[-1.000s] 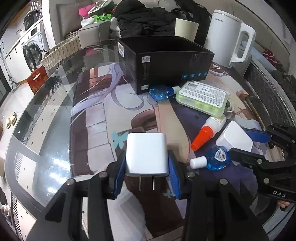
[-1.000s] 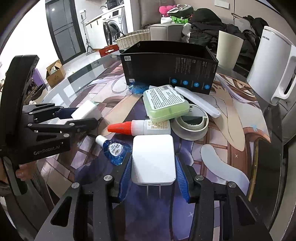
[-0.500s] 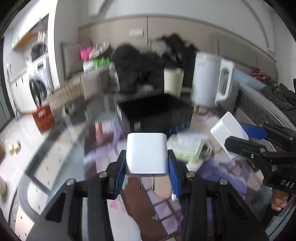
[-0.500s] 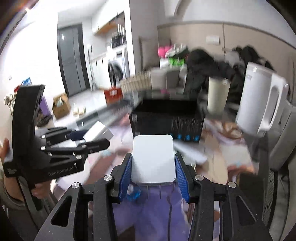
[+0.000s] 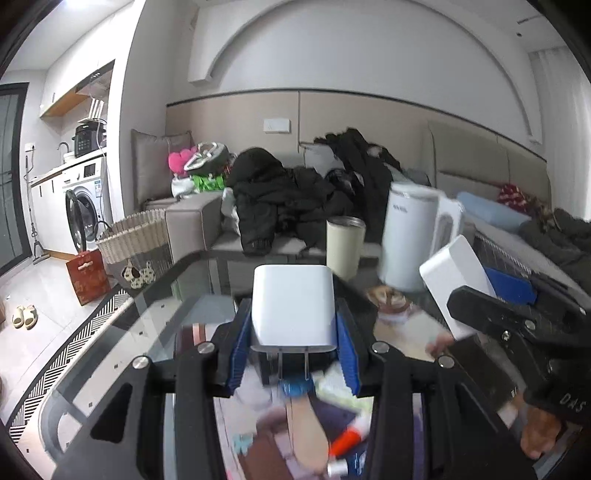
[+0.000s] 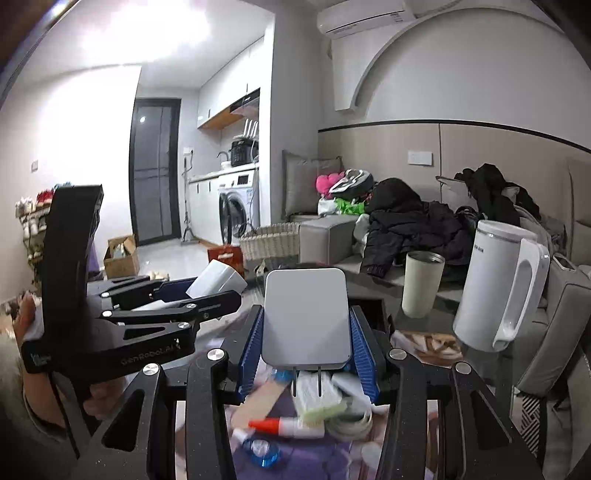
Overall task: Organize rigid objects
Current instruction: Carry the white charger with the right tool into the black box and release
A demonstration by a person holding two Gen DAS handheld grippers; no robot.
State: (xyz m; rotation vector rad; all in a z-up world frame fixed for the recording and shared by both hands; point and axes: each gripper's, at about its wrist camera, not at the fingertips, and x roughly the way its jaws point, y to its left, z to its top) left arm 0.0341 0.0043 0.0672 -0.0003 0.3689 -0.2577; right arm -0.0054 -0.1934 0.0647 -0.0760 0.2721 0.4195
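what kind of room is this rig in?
Most likely a small lived-in apartment, an open living room with a laundry and kitchen nook: a sofa piled with dark coats, a washing machine under cabinets, and a wall air conditioner.

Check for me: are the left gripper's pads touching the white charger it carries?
Touching. The left wrist view shows both blue pads of the left gripper pressed flat against the white charger's sides, no gap.
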